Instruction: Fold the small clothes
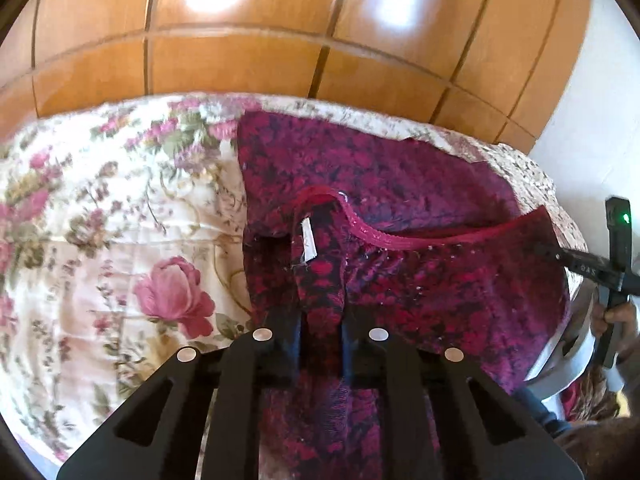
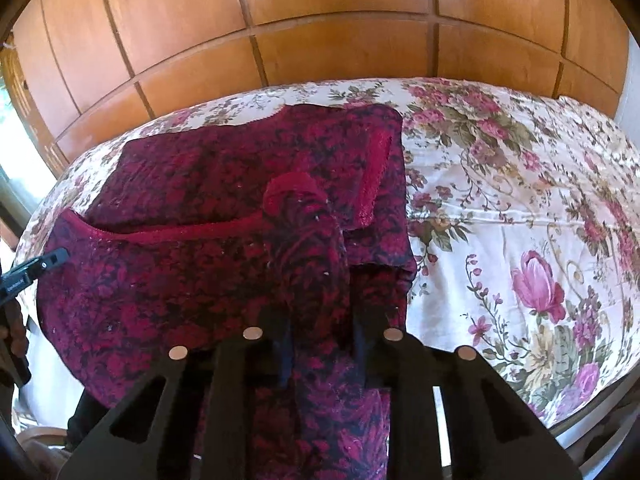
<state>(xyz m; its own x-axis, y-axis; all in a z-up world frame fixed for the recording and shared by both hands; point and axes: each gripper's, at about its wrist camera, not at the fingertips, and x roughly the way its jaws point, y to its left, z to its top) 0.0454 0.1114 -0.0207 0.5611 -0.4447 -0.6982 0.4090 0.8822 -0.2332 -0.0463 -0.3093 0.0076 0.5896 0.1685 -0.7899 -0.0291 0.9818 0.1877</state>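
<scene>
Left gripper [image 1: 320, 332]: jaws nearly closed, pinching a bunched fold of the dark red floral garment [image 1: 400, 184]. Right gripper [image 2: 320, 336]: likewise clamped on a raised fold of the same cloth. The garment's near hem is lifted at both grips; the remainder lies on the floral bedspread [image 1: 100, 216], reaching its far edge. Beyond stands wooden panelling [image 1: 280, 20].

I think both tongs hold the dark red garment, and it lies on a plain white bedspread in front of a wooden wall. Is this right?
Not quite. The bedspread is not plain white: it is cream with a pink flower print, as both wrist views show. The rest holds: the left tongs and the right tongs each pinch a fold of the dark red garment, in front of the wooden wall.
</scene>
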